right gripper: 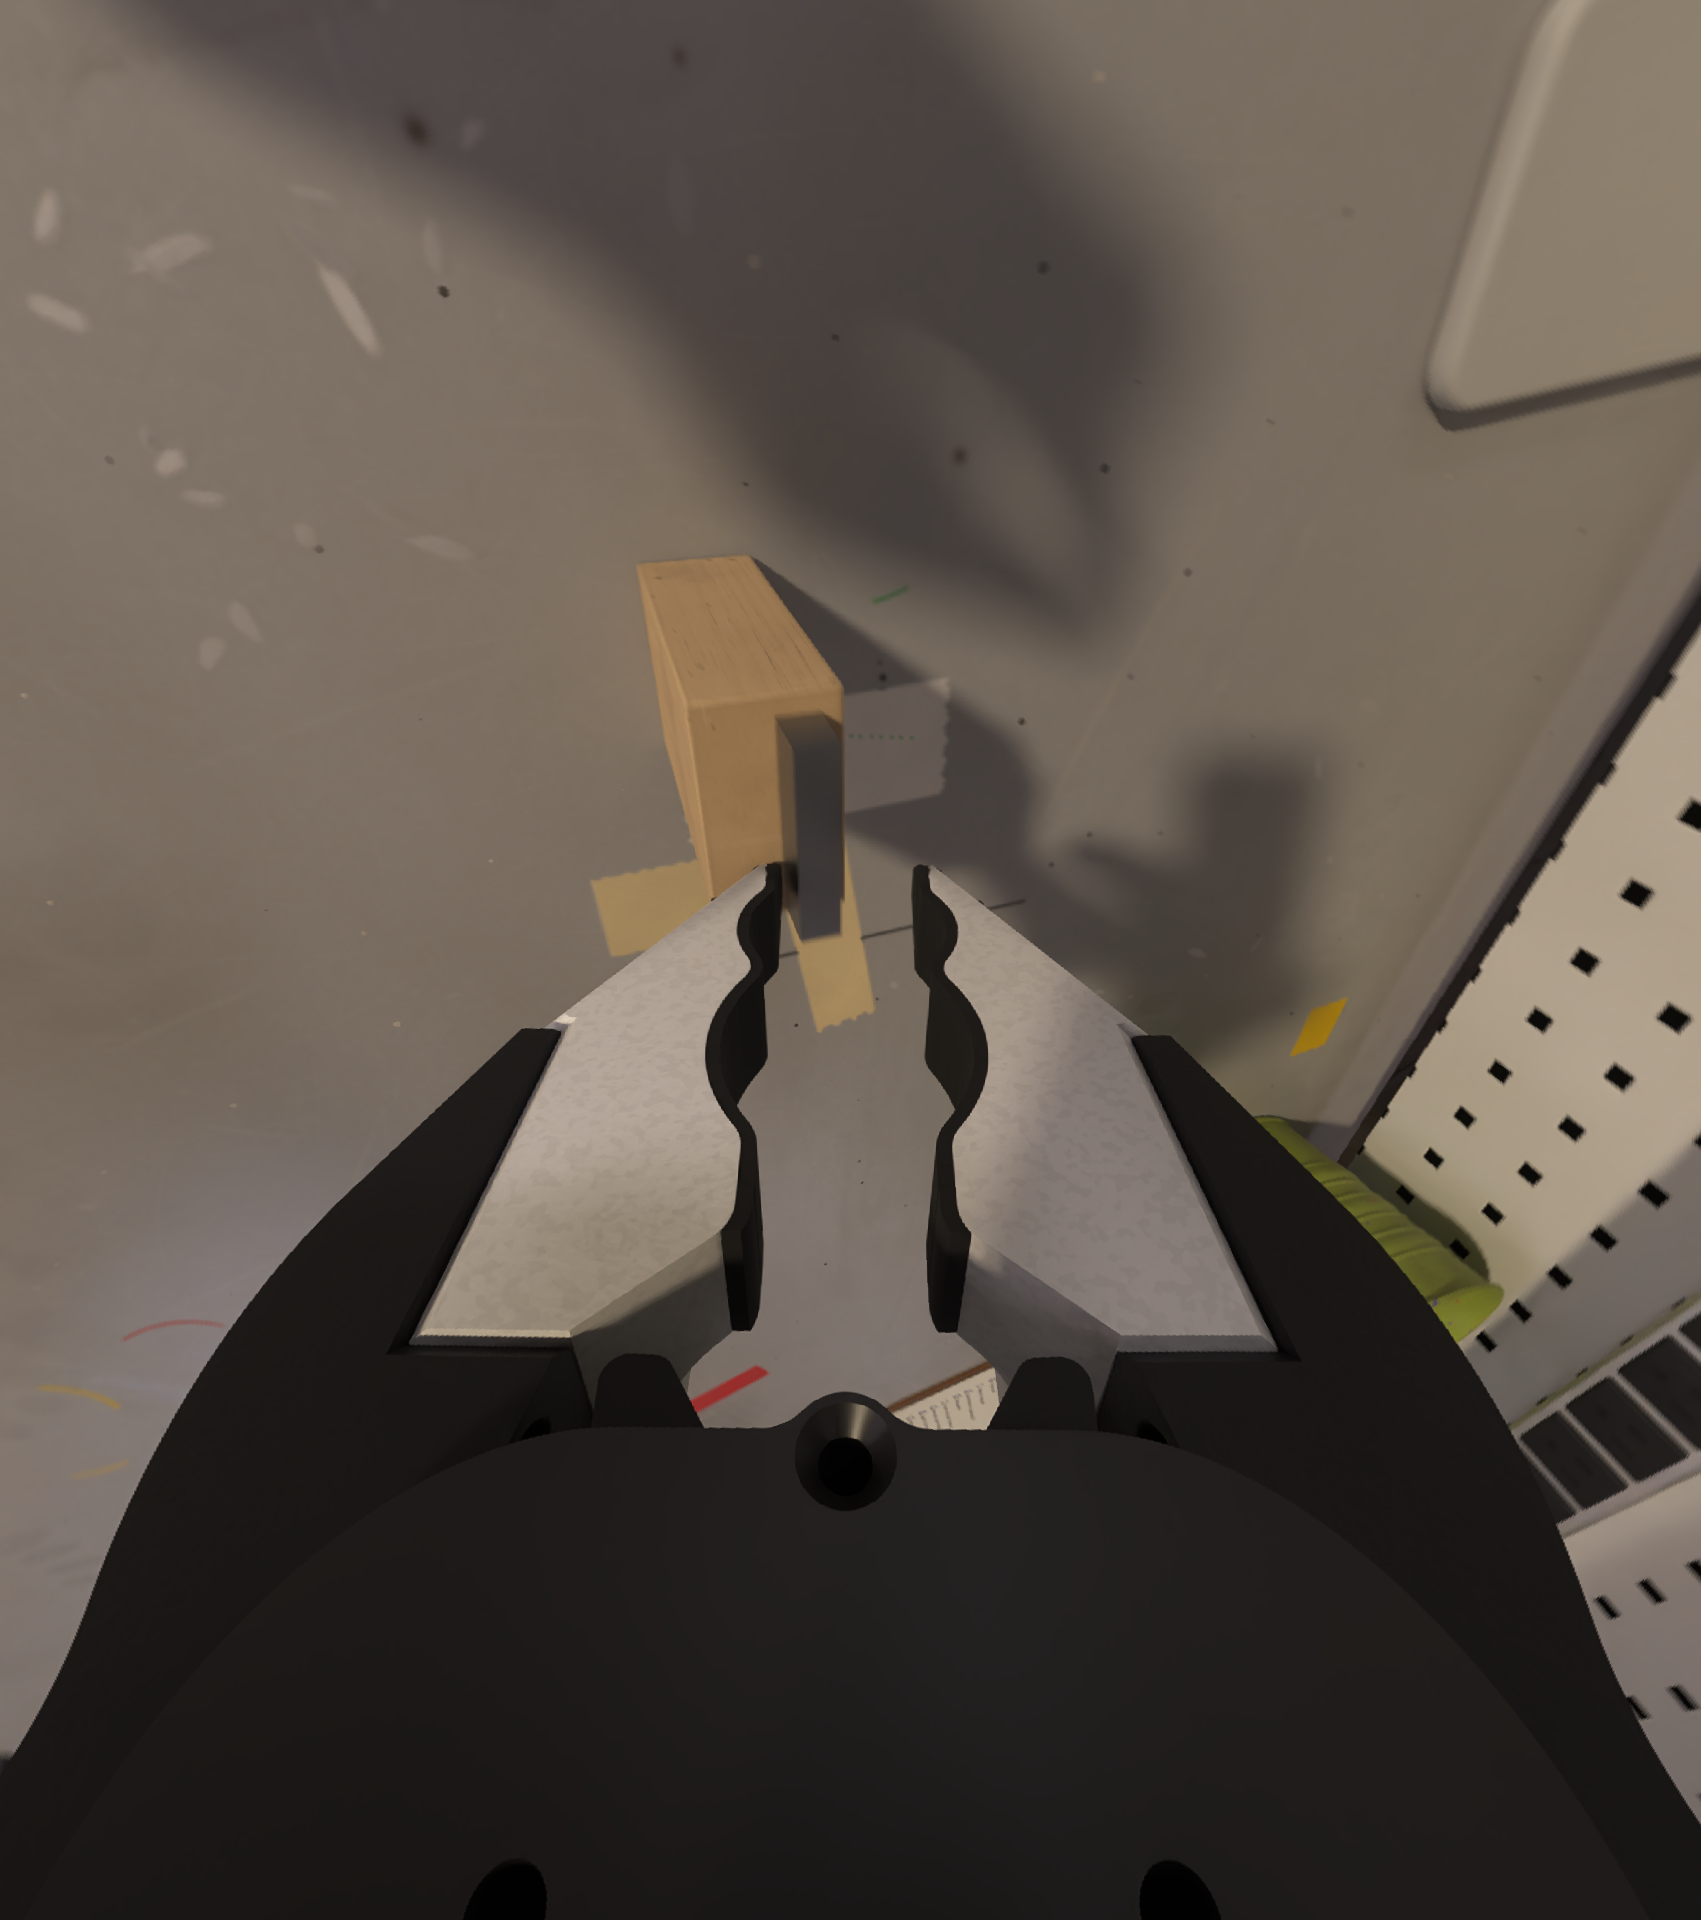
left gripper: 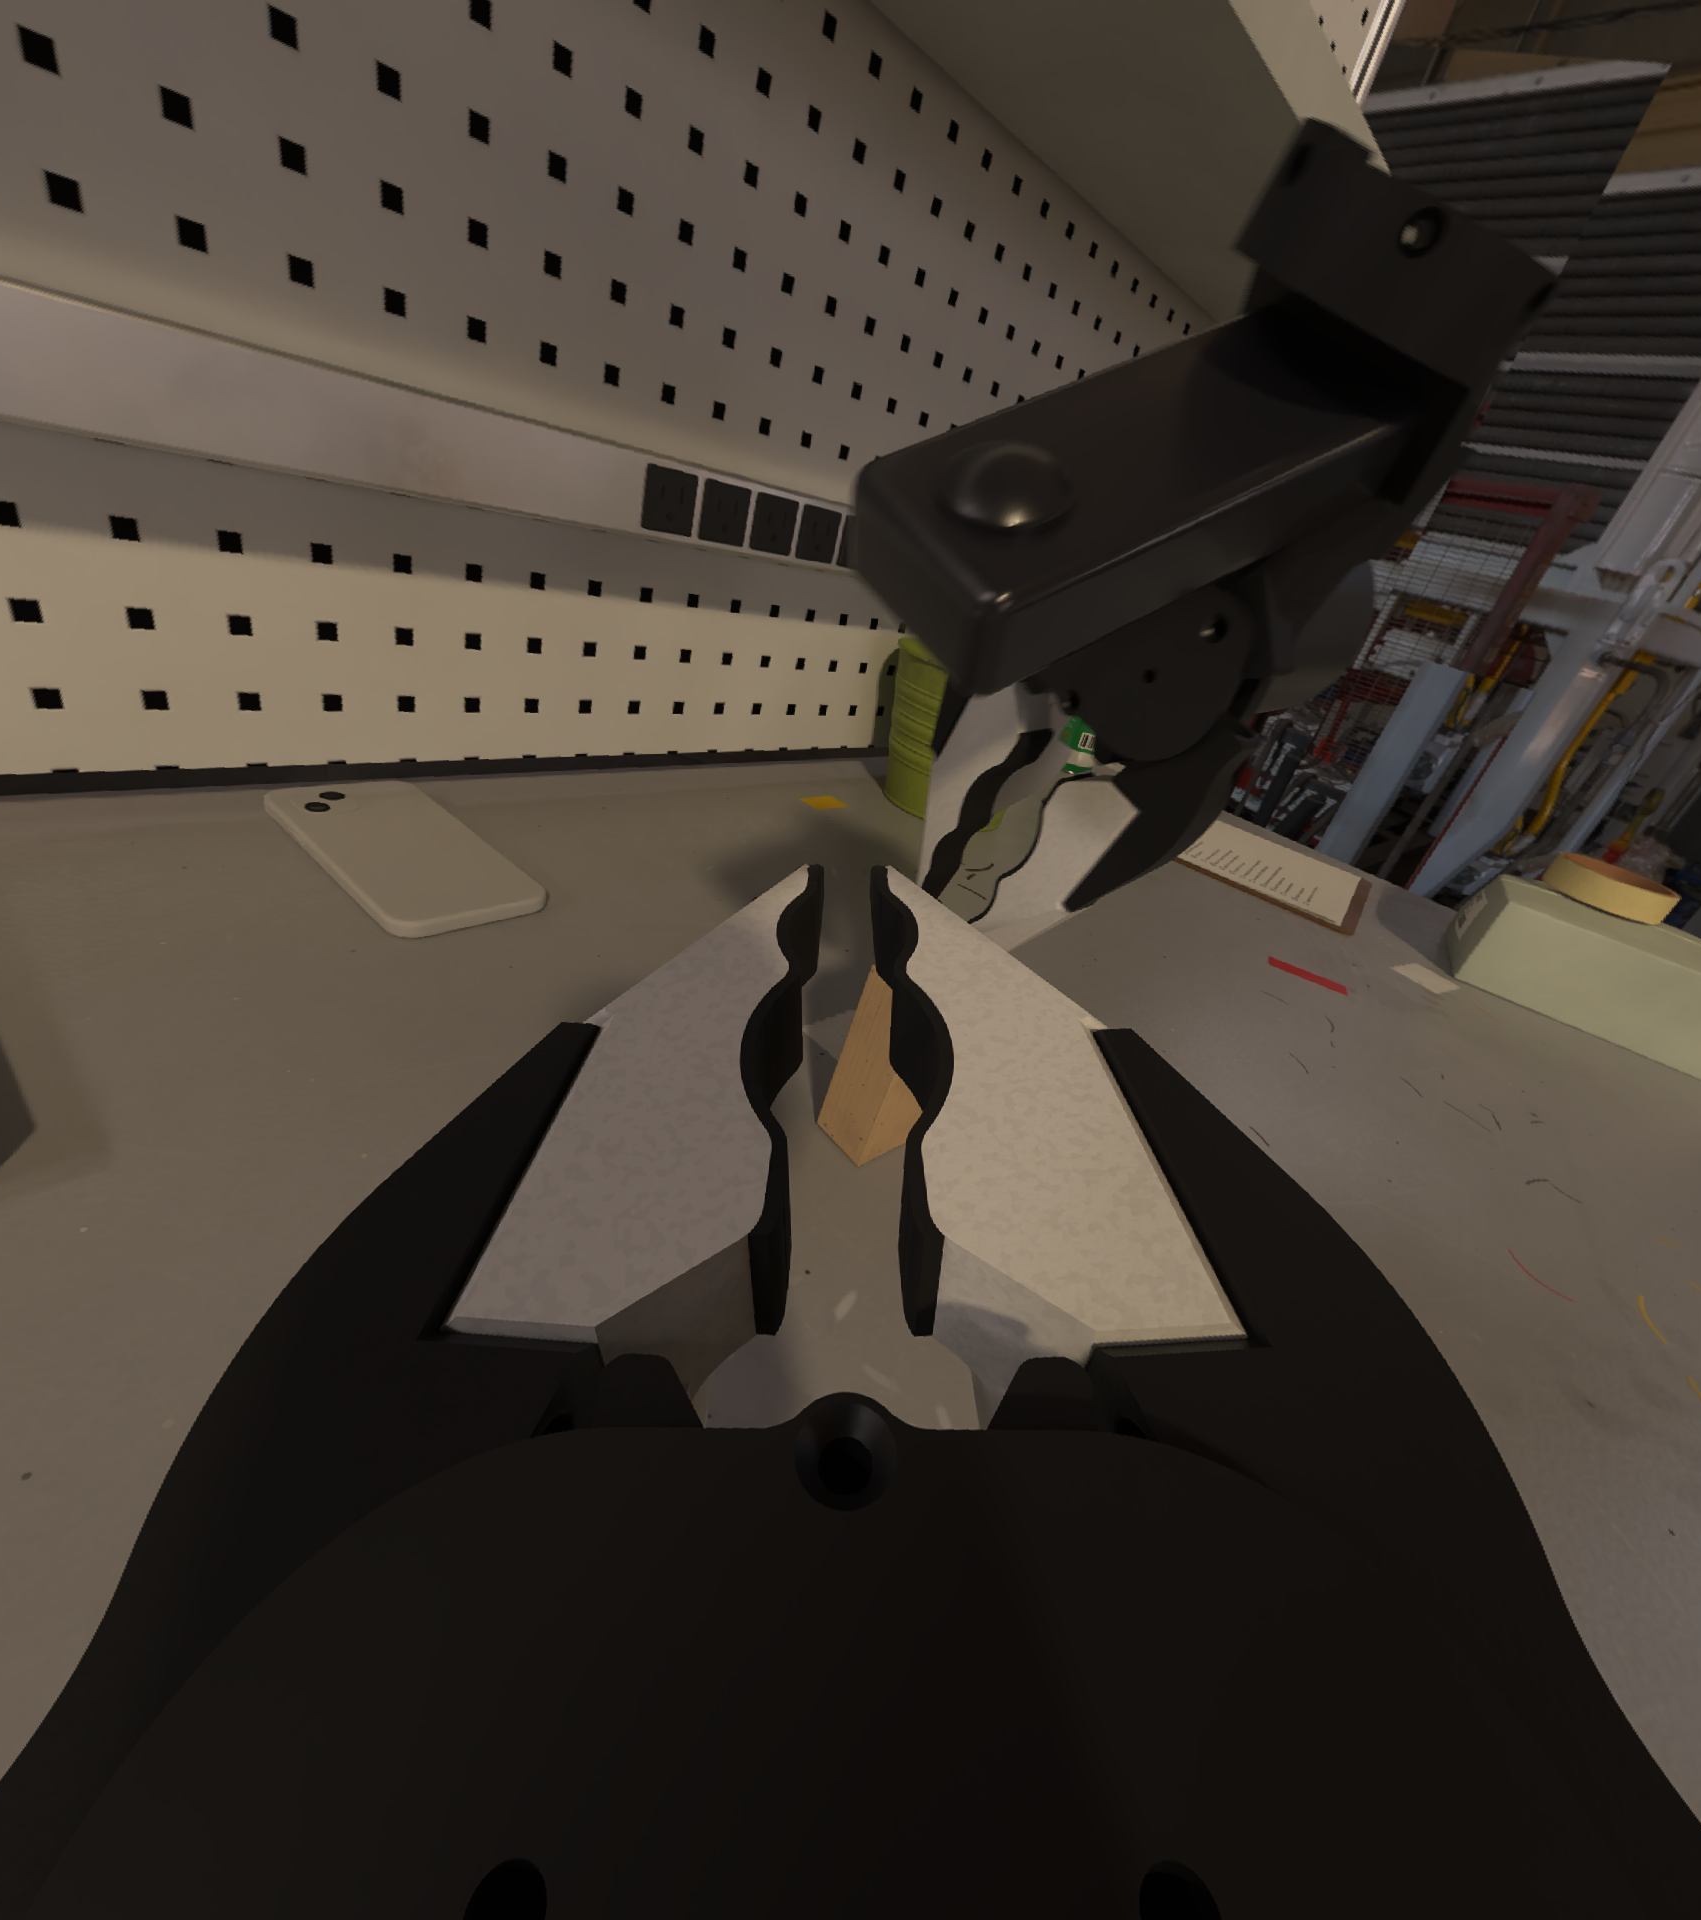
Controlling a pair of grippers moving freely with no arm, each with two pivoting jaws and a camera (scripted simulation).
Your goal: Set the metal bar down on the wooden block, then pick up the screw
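Note:
The wooden block (right gripper: 732,665) lies on the grey workbench, and it shows in the left wrist view (left gripper: 861,1091) through my left gripper's gap. A grey metal bar (right gripper: 813,821) lies across the block's near end and overhangs it. My right gripper (right gripper: 846,875) hangs above, pointing down, with its jaws open. The bar is just beside its left fingertip (right gripper: 771,904), not clamped. My left gripper (left gripper: 846,883) is low over the bench, aimed at the block, with a narrow gap and nothing in it. The right gripper also shows in the left wrist view (left gripper: 1012,894). No screw is visible.
A white phone (left gripper: 404,857) lies at the back left, in front of a pegboard wall (left gripper: 410,312). A green canister (left gripper: 913,727), a clipboard (left gripper: 1272,883) and a pale box (left gripper: 1635,997) with a tape roll (left gripper: 1610,885) are at the right. Tape strips (right gripper: 643,904) are stuck by the block.

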